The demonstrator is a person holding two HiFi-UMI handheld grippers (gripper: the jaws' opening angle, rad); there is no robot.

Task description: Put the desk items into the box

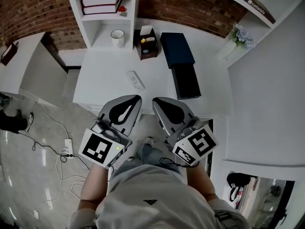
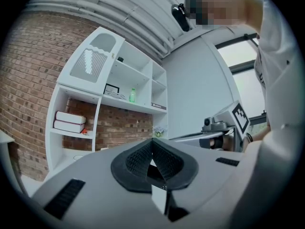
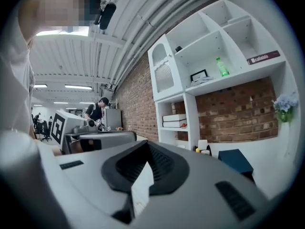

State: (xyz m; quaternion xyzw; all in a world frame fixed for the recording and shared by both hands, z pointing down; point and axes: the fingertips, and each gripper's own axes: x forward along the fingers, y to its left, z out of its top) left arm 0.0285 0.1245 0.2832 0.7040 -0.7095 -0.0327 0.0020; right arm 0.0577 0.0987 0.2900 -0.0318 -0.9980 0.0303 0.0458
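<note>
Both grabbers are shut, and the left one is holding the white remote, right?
Not quite. The left gripper and right gripper are both shut, but the left holds nothing: the white remote lies on the desk ahead of them, as the head view shows.

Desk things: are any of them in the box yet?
Nothing looks done yet. The white remote-like thing, the mug and the brown holder sit on the desk, outside the dark blue box. Nothing is in hand: the left gripper and right gripper are both shut and empty. All the packing is left.
</note>
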